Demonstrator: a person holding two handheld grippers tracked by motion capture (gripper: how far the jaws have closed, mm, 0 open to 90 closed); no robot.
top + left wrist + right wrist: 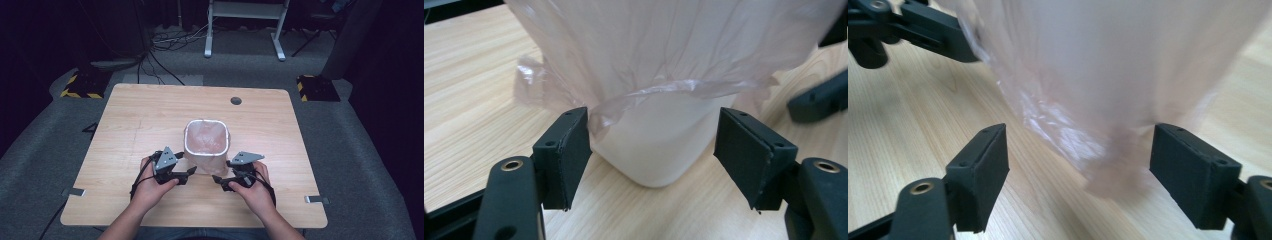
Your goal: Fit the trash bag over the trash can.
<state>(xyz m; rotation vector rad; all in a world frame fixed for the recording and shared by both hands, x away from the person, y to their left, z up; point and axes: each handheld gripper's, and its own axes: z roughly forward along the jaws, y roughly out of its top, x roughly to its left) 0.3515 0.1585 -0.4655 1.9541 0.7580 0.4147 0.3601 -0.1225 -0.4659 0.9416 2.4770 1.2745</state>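
A white bin (pixel 206 150) lined with a thin pinkish plastic bag (pixel 205 135) stands upright in the middle of the wooden table (pixel 145 115). My left gripper (pixel 192 173) is low at the bin's near left corner, jaws open. In the left gripper view the bin's base (pixel 659 150) and the bag's loose hem (pixel 664 90) sit just ahead of the open gap of the left gripper (pixel 654 152). My right gripper (pixel 216 179) is at the near right corner, open. In the right gripper view the hanging bag (pixel 1108 75) is blurred just ahead of the wide-apart pads (pixel 985 167).
A dark round hole (pixel 236 100) marks the table's far side. Beyond the table lie floor cables (pixel 165 42), a white desk frame (pixel 245 25) and two yellow-and-black striped blocks (pixel 80 85). Metal brackets (pixel 317 199) stick out at the table's near corners.
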